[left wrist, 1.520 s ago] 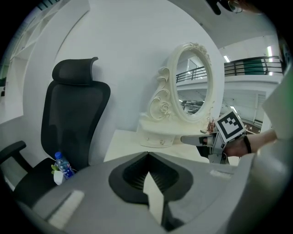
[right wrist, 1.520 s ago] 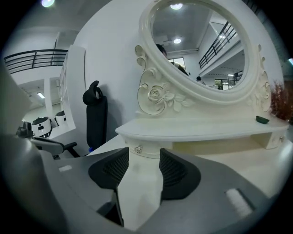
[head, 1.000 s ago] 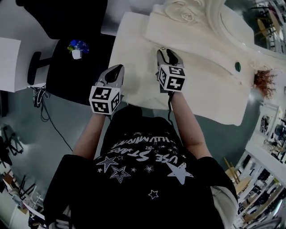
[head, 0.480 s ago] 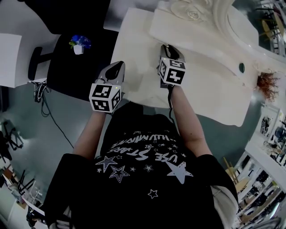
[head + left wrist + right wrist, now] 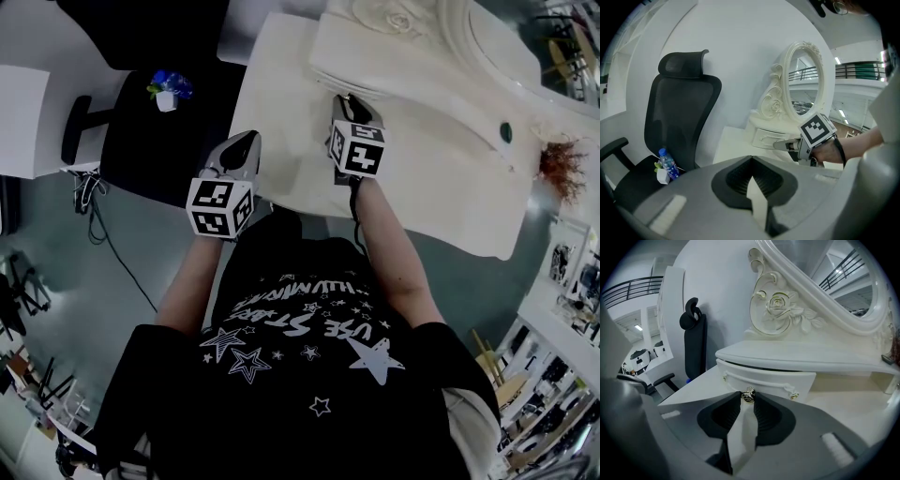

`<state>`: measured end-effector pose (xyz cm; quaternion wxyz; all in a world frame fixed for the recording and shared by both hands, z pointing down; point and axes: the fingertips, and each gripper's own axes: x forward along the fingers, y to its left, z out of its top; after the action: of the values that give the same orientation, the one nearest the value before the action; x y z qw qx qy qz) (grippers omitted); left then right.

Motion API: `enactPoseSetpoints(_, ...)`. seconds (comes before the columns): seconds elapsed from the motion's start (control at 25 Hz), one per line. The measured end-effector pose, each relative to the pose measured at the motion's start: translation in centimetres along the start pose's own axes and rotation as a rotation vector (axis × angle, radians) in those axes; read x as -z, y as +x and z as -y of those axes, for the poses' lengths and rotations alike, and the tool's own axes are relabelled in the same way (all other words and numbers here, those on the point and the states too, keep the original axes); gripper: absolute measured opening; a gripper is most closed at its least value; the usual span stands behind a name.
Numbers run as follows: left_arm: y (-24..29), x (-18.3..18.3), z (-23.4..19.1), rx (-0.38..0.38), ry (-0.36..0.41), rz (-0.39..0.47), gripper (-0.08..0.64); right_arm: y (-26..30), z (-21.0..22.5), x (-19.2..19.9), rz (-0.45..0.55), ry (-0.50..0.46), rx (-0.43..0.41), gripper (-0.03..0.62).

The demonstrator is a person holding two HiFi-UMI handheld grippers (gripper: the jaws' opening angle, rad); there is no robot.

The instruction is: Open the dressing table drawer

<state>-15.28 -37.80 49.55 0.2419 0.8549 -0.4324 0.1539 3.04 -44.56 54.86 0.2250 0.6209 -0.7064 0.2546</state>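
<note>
One knob (image 5: 748, 394) pinched by R gripper (image 5: 749, 402); L gripper (image 5: 751, 162) closed; shirt (image 5: 309, 375): "USE STARS".

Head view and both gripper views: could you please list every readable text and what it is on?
"USE STARS": upside down on the black T-shirt.
Smaller line above it: too blurred to read.
Water bottle label: too small to read.
</note>
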Motion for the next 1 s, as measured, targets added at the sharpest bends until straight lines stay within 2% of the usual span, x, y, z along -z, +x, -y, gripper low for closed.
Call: enactPoseSetpoints(1.0, -2.9, 1.5, 2.0, -0.011, -0.009, 0.013, 0.002, -3.0, -1.9, 2.8, -0.018, 0.007, -0.031, 0.118)
